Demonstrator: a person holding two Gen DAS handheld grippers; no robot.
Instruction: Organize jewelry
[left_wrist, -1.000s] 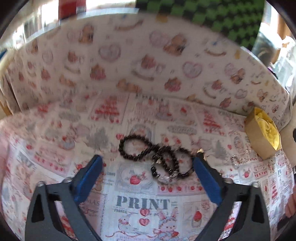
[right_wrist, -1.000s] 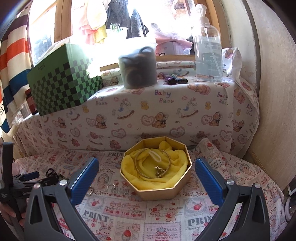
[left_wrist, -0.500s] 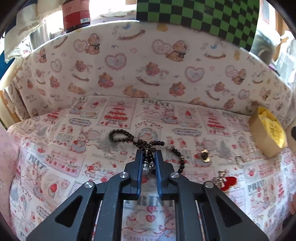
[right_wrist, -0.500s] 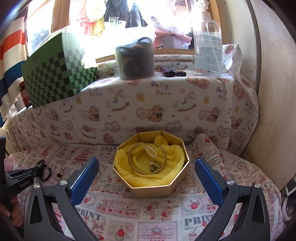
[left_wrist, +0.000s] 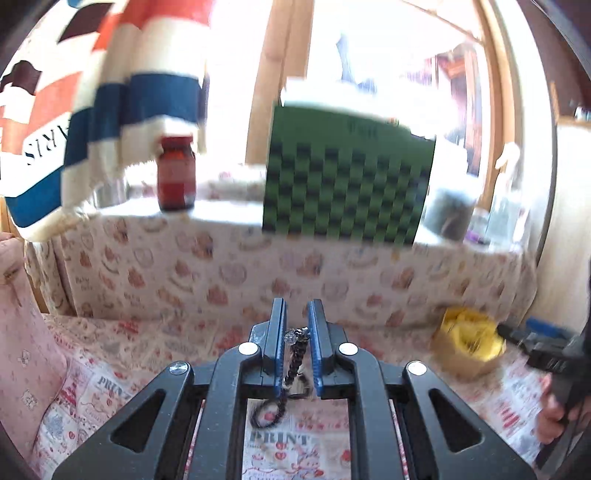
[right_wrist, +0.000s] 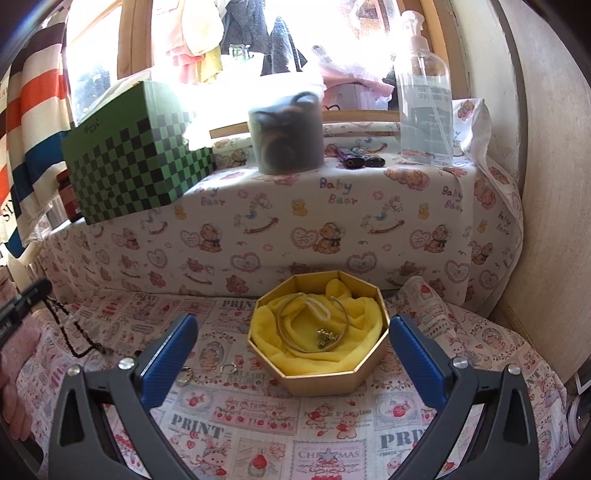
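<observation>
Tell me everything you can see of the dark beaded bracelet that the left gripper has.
The dark beaded bracelet is a strand of small round, glossy black-brown beads with a clear faceted bead at the top. The left gripper has its jaws shut on it near that clear bead. It hangs down in a twisted strand that loops at the bottom. In the right wrist view it dangles slack from the jaws, its lower end at or just above the printed cloth.

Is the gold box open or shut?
Open. The gold box has no lid on, and its yellow cloth and bangle show.
</observation>
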